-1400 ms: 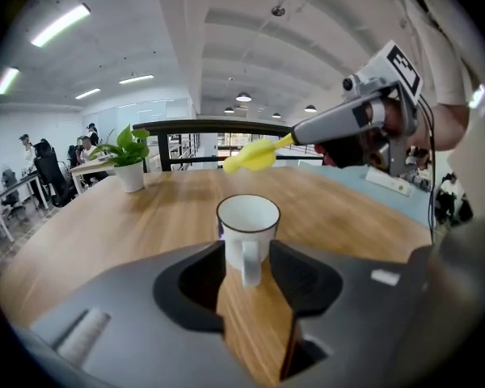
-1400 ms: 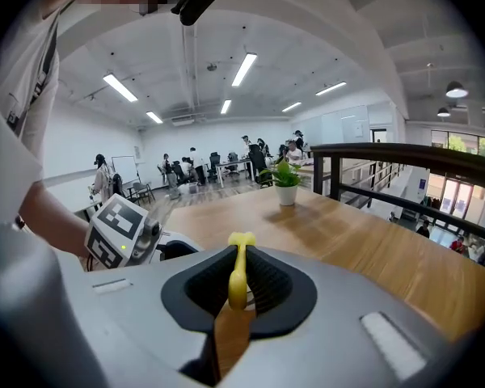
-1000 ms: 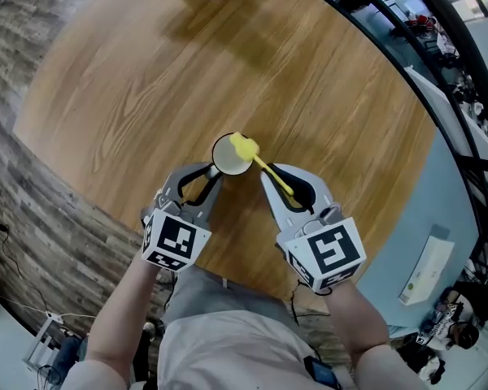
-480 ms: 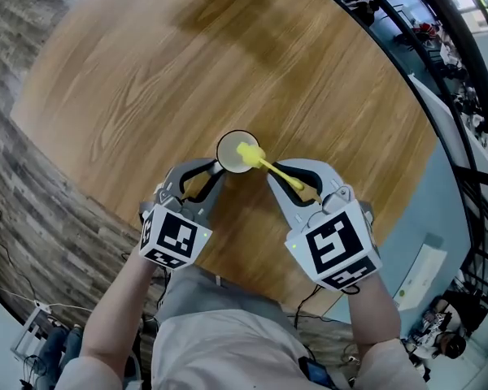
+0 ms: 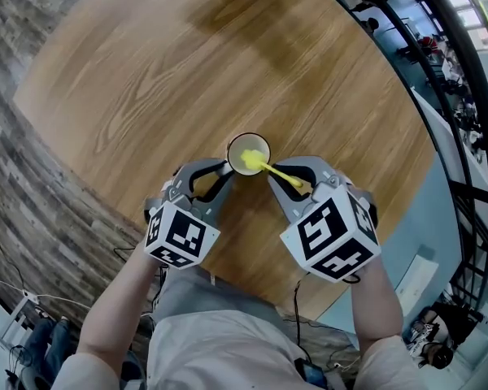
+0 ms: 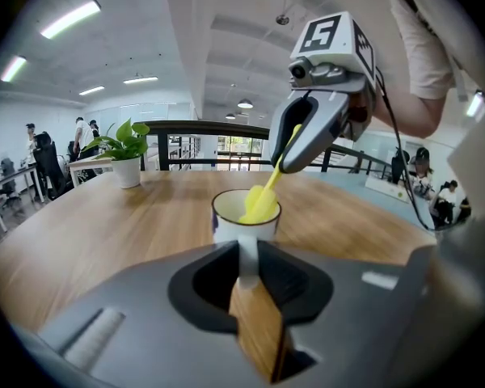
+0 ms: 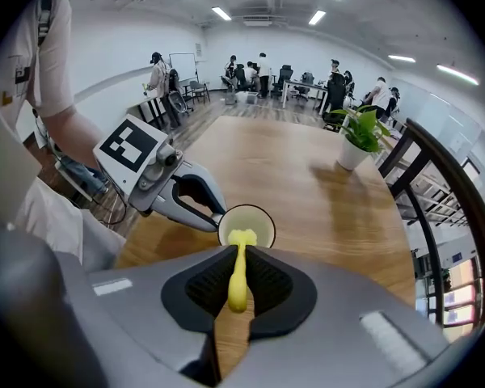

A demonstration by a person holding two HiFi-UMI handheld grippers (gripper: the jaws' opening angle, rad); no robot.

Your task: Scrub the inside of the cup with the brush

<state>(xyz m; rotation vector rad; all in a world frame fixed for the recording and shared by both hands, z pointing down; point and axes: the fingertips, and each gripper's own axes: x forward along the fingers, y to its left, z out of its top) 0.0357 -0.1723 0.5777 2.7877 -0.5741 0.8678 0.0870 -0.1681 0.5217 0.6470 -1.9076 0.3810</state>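
A white cup with a dark rim stands on the round wooden table, close to its near edge. My left gripper is shut on the cup's handle, seen between its jaws in the left gripper view. My right gripper is shut on the handle of a yellow brush. The brush slants down to the left, and its head sits inside the cup. In the right gripper view the brush runs between the jaws into the cup.
A potted plant in a white pot stands at the table's far side. A black railing curves round the table's right edge. Several people sit at desks far behind. The person's legs are against the near edge.
The right gripper has rolled and tipped steeply downward. The brush head has gone from the cup's right rim down into the cup. The left gripper keeps its hold on the handle.
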